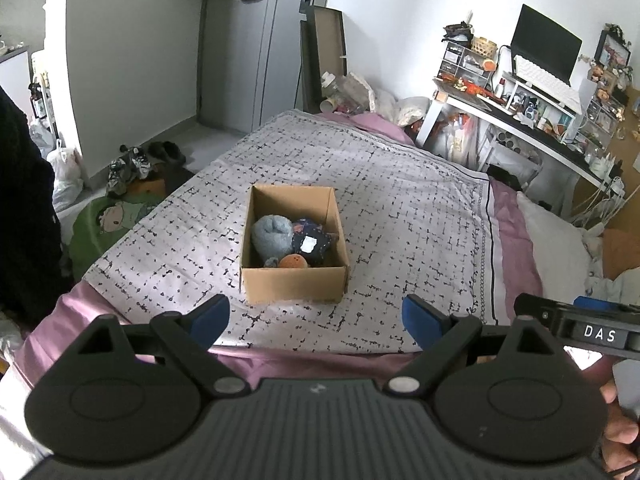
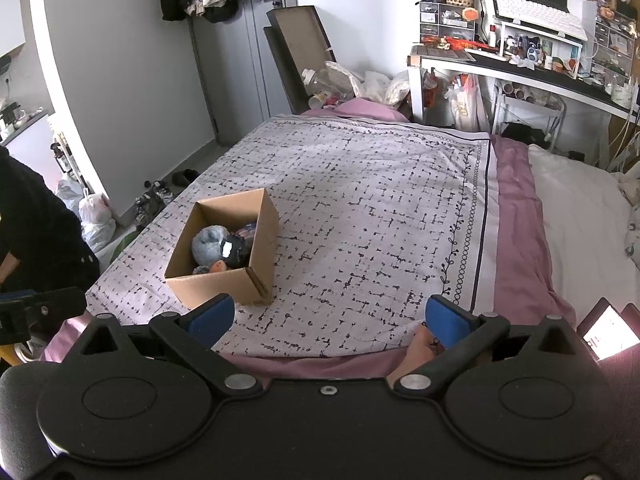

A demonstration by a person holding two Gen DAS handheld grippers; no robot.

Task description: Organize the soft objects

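An open cardboard box (image 1: 294, 284) (image 2: 208, 286) stands on the patterned bedspread (image 1: 400, 216) (image 2: 360, 220). Inside lie a grey-blue plush (image 1: 272, 234) (image 2: 208, 244), a dark navy soft item with a white tag (image 1: 310, 240) (image 2: 234, 249) and a small orange plush (image 1: 294, 262) (image 2: 219, 267). My left gripper (image 1: 316, 320) hangs open just in front of the box, nothing between its blue-padded fingers. My right gripper (image 2: 330, 318) is open too, to the right of the box near the bed's front edge, and holds nothing.
A cluttered desk (image 2: 520, 68) with a monitor and keyboard stands at the back right. Shoes and bags (image 2: 94, 212) lie on the floor left of the bed. A white pillow (image 2: 580, 216) lies at the right. A lit phone screen (image 2: 610, 334) shows at the lower right.
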